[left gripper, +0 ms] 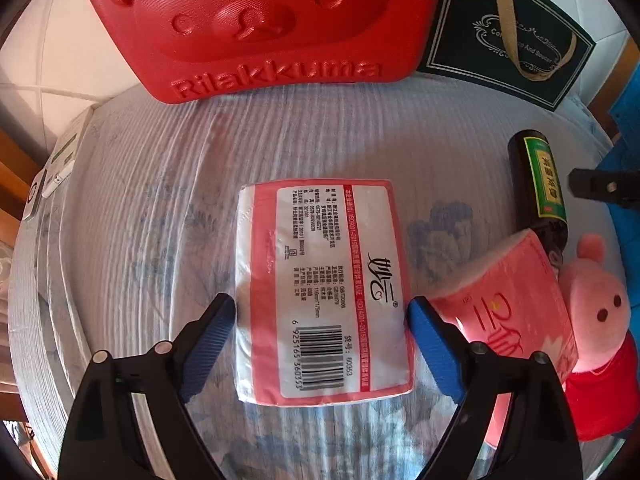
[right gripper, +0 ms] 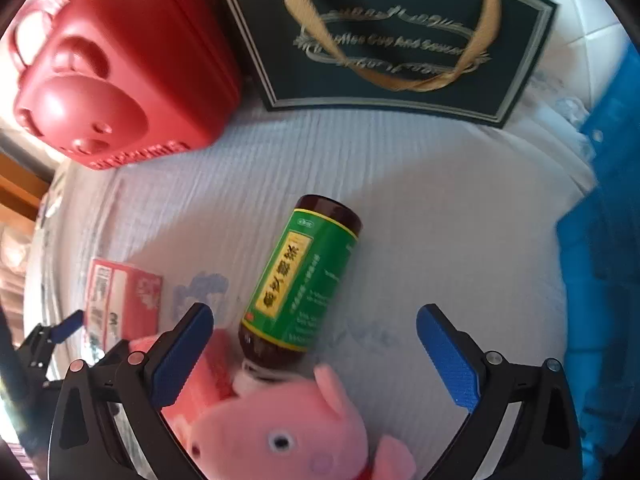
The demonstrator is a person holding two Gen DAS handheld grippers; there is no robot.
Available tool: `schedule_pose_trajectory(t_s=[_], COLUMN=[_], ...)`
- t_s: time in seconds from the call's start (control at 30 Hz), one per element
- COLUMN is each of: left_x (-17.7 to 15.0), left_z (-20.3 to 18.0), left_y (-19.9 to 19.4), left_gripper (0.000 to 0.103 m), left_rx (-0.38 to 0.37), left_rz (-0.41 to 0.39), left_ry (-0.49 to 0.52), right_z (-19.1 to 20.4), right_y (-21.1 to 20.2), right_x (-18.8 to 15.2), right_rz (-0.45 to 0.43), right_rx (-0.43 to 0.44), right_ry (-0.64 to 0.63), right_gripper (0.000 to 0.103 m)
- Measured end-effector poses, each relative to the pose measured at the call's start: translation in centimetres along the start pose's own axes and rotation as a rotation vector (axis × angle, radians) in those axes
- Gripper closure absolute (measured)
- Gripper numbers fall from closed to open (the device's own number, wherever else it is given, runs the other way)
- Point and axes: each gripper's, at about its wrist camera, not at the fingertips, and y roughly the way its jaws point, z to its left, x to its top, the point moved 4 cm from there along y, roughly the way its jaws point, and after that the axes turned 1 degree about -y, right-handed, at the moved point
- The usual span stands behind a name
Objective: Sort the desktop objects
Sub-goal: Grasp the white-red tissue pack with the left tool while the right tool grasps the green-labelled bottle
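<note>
Step in hand, by my read: approach for a two-handed pick, nothing grasped yet.

Inventory, largest first, all on the pale ribbed floral cloth (left gripper: 160,184):
- 1 red moulded plastic bear-face case (left gripper: 256,28), at the back.
- 1 dark green gift bag with gold ribbon handle (right gripper: 384,44), just beside the case, at the back.
- 2 pink plastic-wrapped tissue packs: flat pack, barcode side up (left gripper: 324,292), mid-cloth; tilted second pack (left gripper: 508,300), leaning near the plush.
- 1 pink pig plush toy in red top (right gripper: 280,432), against the bottle's neck end.
- 1 dark brown bottle with green-and-yellow label (right gripper: 304,276), lying on its side.
- Blue plastic thing at the right edge (right gripper: 600,280): cannot tell what it is. White items at the left edge too blurred to count.

Left gripper (left gripper: 320,312): jaws wide, blue pads straddling the flat pack's near end, no visible squeeze. Not holding anything.

Right gripper (right gripper: 316,328): jaws wide, empty, above the bottle's lower half and the plush. The bottle sits left of centre between the pads.

Next move calls for: left drops slightly and closes across the pack's short width. Right needs to pick one target, bottle or plush, and centre on it before closing. Destination is likely the case or bag; not certain.
</note>
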Motion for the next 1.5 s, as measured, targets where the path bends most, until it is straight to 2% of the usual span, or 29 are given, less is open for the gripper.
schedule_pose_trajectory(t_s=[0.33,0.57,0.73,0.77,0.87,0.93,1.0,1.17,1.3,1.37,1.5], left_x=[0.5,0.5,0.4,0.3,-0.2,-0.7,-1.4,-3.4,-5.4,-5.0,-7.1], left_z=[-0.3,0.5,0.7,0.9,1.4,1.7,1.7,1.8,2.1,1.7,0.9], left_y=[1.9,2.7,2.1,1.9,1.0,-0.2,-1.6,-6.2,-10.4,-12.1,-15.6], left_gripper=[0.011,0.011,0.017,0.017,0.017,0.017,0.017,0.017,0.017,0.017,0.017], left_rx=[0.001,-0.077,-0.073,-0.078,-0.06,-0.026,-0.009,0.01,0.018,0.015,0.035], left_rz=[0.062,0.111,0.074,0.071,0.045,0.013,-0.02,-0.126,-0.21,-0.246,-0.314], left_ry=[-0.012,-0.056,-0.069,-0.083,-0.102,-0.099,-0.1,-0.112,-0.12,-0.129,-0.141], right_z=[1.3,1.1,1.4,1.4,1.3,1.4,1.7,2.3,2.3,2.6,2.8], right_y=[3.3,4.5,5.3,5.3,5.3,5.2,4.5,0.0,-5.9,-8.6,-15.5], right_x=[0.3,0.7,1.1,1.1,1.3,1.2,1.2,1.6,1.5,1.0,-1.6], right_rz=[0.083,0.128,0.147,0.144,0.134,0.135,0.108,-0.043,-0.184,-0.238,-0.365], right_rx=[-0.011,0.03,0.05,0.059,0.053,0.088,0.084,0.117,0.129,0.14,0.14], right_ry=[-0.01,0.035,0.043,0.049,0.047,0.055,0.039,0.028,0.011,0.001,-0.014], right_gripper=[0.0,0.0,0.001,0.005,0.047,0.049,0.049,0.05,0.05,0.05,0.05])
